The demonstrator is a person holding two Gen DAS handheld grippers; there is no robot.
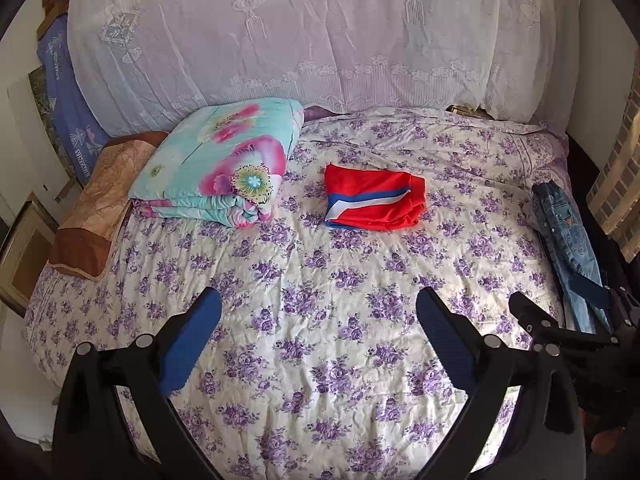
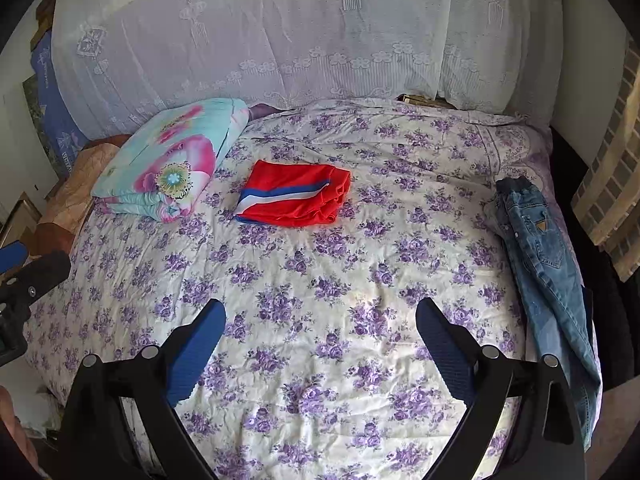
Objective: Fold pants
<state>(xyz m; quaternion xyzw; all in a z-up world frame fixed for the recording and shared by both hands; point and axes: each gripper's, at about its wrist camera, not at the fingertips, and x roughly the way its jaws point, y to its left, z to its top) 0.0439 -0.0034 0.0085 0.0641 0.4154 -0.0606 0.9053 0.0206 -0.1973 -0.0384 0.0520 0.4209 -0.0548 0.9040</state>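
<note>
Jeans (image 2: 544, 264), the pants for this task, lie unfolded along the right edge of the bed at about 3 o'clock in the right wrist view, waistband toward 1 o'clock and legs running down toward 5 o'clock, the lower leg hanging off the mattress edge. Their long axis runs roughly parallel to the forward line of the fingers rather than across it. Right gripper (image 2: 320, 332) hovers above the floral bedsheet (image 2: 320, 280) with its jaws spread wide and nothing between them; the jeans sit just off its right finger, at 3 o'clock from the jaws and apart from them. Left gripper (image 1: 318, 320) is likewise wide open and empty over the sheet, and in its view the jeans (image 1: 568, 240) lie farther off at 3 o'clock, beyond the right gripper (image 1: 560, 320). Judgement: the right hand is clearly the nearer one, and the coming move calls for a swing to the right to take hold at the waistband or a leg, then drawing the garment onto the open middle of the sheet. A folded red garment with blue and white stripes (image 2: 296, 196) rests at 12 o'clock, well apart from both grippers and already appearing folded. A folded floral quilt (image 2: 168, 160) lies at 10 o'clock, a lace-covered pile (image 2: 280, 32) behind at 12 o'clock.
</note>
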